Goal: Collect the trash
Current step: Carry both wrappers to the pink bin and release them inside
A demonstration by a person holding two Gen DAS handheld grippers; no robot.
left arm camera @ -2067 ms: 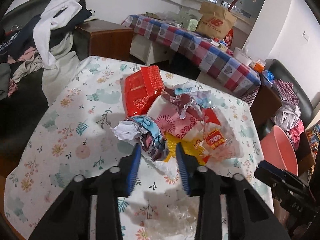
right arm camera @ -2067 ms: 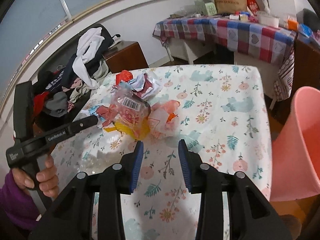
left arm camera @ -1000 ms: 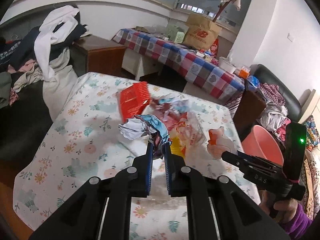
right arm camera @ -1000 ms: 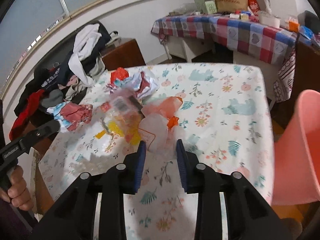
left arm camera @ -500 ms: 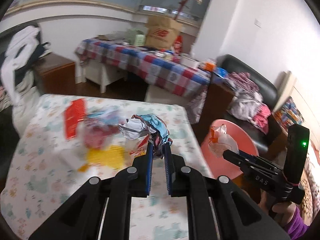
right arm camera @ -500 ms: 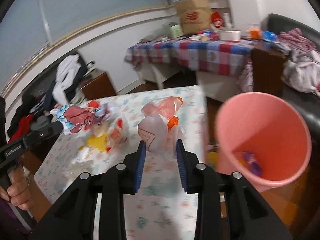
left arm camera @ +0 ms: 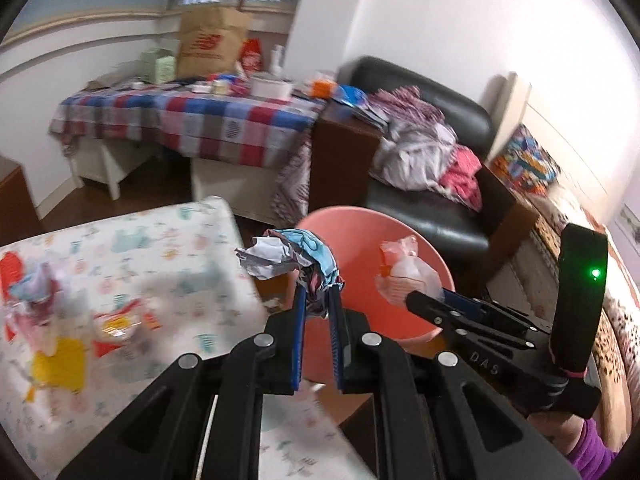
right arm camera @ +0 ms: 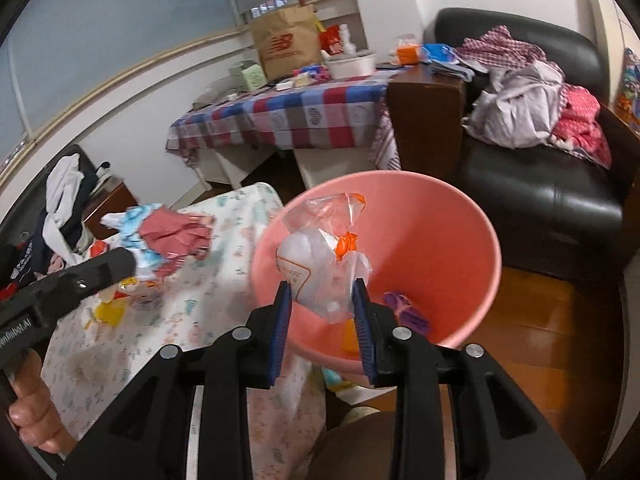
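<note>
Trash bag (right arm camera: 320, 264) in right gripper (right arm camera: 322, 320) over pink bin (right arm camera: 452, 248).

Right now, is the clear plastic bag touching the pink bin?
Cannot tell. In the right wrist view the clear plastic bag overlaps the pink bin, depth unclear.

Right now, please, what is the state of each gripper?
Left gripper: closed on a crumpled printed wrapper.
Right gripper: closed on a clear plastic bag, over the pink bin.

We see the litter (left arm camera: 60, 320) left on the worktop (left arm camera: 168, 240) only as a blur, and the pink bin's (right arm camera: 440, 240) bottom is partly hidden by the clear bag (right arm camera: 320, 264).
</note>
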